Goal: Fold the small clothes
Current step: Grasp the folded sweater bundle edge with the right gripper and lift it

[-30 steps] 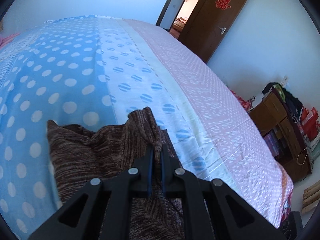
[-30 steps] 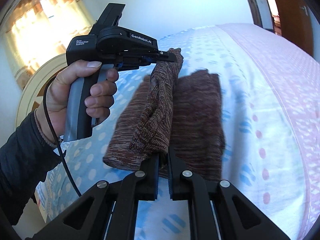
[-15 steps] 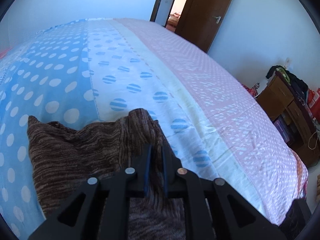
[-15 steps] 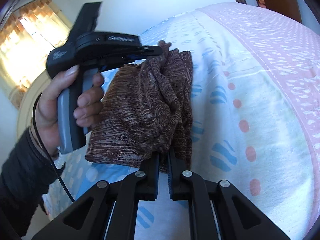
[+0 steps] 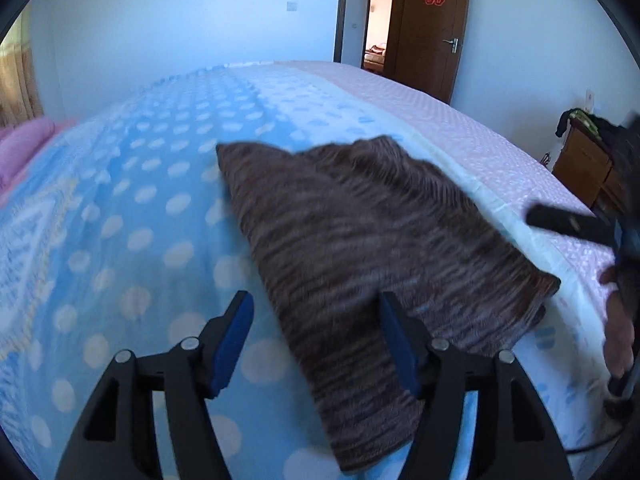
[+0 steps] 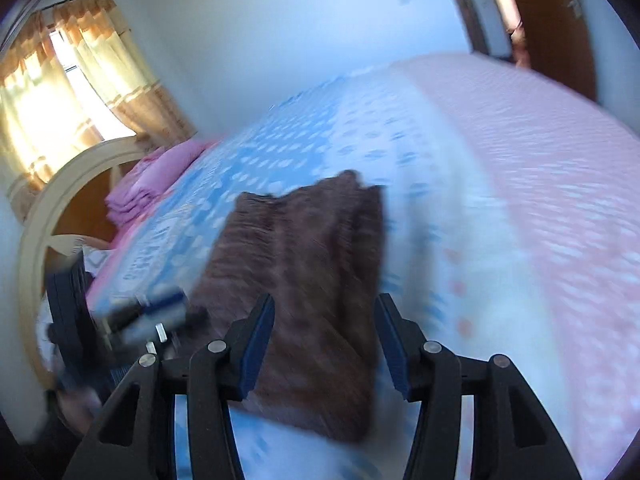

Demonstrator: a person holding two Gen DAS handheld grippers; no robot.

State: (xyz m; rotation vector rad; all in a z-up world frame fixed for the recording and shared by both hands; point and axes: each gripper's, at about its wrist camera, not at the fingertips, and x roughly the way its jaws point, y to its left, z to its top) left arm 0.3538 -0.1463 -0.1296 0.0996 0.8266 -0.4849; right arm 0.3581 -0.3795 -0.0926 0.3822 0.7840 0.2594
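A brown knit garment (image 5: 360, 248) lies folded flat on the bed; it also shows in the right wrist view (image 6: 304, 280). My left gripper (image 5: 316, 336) is open and empty, just above the garment's near left edge. My right gripper (image 6: 326, 340) is open and empty, just above the garment's near edge. The right gripper's body shows at the right edge of the left wrist view (image 5: 576, 224). The left gripper shows blurred at the lower left of the right wrist view (image 6: 120, 320). Both views are motion-blurred.
The bed cover (image 5: 120, 216) is blue with white dots, then white, then pink towards the right. A pink pillow (image 6: 152, 184) lies by the headboard (image 6: 44, 216). A wooden door (image 5: 428, 28) and a wooden cabinet (image 5: 588, 164) stand beyond the bed.
Both grippers were shut on the garment and held it up. Both have now opened and let go, and the garment lies folded on the bed. Both grippers have pulled back.
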